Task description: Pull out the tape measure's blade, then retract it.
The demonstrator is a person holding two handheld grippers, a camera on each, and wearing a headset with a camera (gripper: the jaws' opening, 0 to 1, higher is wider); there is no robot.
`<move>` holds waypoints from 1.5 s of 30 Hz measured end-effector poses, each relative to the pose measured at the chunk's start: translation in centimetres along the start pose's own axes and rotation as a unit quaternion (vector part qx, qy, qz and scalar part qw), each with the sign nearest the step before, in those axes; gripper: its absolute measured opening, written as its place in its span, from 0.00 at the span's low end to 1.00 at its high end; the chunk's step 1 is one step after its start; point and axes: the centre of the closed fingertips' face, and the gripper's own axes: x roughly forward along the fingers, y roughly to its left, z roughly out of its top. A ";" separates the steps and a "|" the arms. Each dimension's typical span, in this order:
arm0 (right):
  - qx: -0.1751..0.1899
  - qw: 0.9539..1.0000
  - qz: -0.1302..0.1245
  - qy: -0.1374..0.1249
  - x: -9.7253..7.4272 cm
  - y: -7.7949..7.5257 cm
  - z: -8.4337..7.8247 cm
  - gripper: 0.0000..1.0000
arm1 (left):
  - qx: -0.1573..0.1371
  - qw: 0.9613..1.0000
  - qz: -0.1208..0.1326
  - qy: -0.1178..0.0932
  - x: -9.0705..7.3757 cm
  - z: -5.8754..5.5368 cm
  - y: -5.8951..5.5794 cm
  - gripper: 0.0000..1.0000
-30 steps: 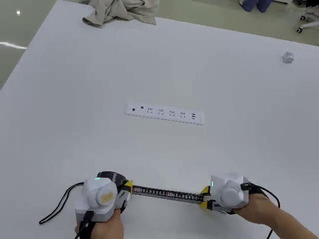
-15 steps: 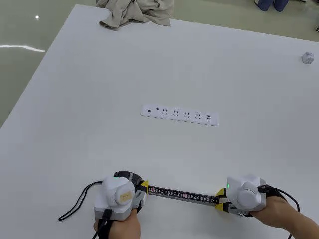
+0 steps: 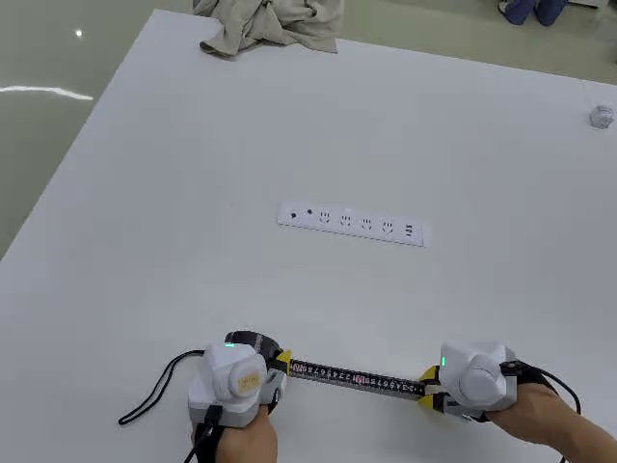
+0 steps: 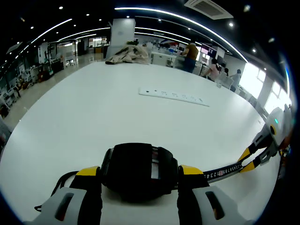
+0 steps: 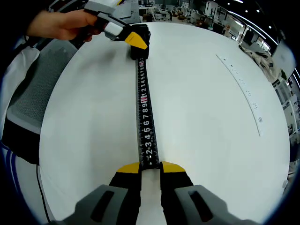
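We hold the black rounded tape measure case [image 4: 139, 171] clamped in the left claw [image 4: 139, 174]. Its black numbered blade [image 5: 144, 117] runs out over the white worktop [image 3: 289, 125] to the right claw [image 5: 150, 167], which pinches its end. A white power strip [image 3: 350, 222] lies well beyond both claws.

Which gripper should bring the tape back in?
Right, most likely. The right gripper pinches the end of the blade, so it can ride the blade back to the case, which the left gripper clamps.
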 end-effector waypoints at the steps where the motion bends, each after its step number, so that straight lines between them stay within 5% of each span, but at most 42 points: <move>1: -0.001 1.000 -0.001 -0.001 0.0 0.0 0.1 0.14 | -0.001 1.000 0.000 -0.001 0.0 0.0 0.0 0.62; 45: 0.007 0.999 0.015 -0.029 2.1 0.5 4.9 0.14 | -0.001 1.000 0.000 0.002 -0.1 0.0 0.0 0.63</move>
